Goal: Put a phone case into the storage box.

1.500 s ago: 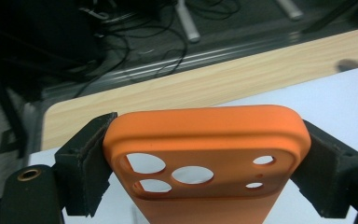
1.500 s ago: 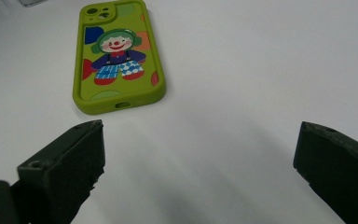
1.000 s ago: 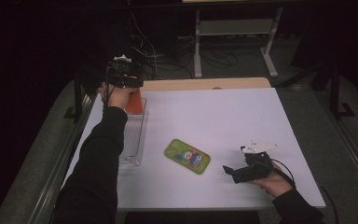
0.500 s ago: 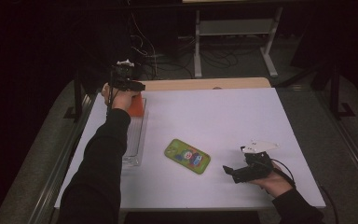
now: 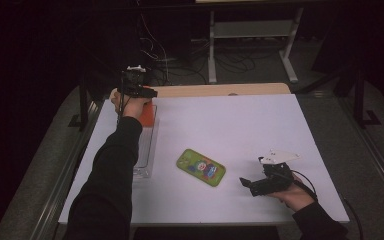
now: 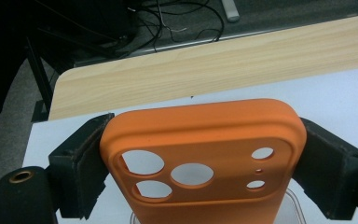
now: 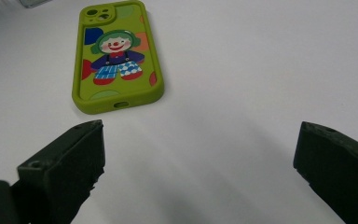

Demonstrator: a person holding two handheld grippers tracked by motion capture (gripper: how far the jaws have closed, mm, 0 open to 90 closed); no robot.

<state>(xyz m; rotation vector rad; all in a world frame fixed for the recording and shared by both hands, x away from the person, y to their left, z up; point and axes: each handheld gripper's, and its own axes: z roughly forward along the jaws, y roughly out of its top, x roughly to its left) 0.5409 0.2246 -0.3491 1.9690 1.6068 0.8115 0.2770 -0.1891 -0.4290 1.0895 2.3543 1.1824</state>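
Left gripper (image 5: pixel 141 93) is up at the far left corner of the table (image 5: pixel 240 125), jaws clamped on the two long edges of the orange case (image 6: pixel 205 154), camera holes showing, held above the clear tray (image 5: pixel 147 150). Right gripper (image 5: pixel 252 184) rests low at the near right, jaws spread wide, nothing between them. The green case (image 7: pixel 116 58) lies flat mid-table, just beyond those jaws.
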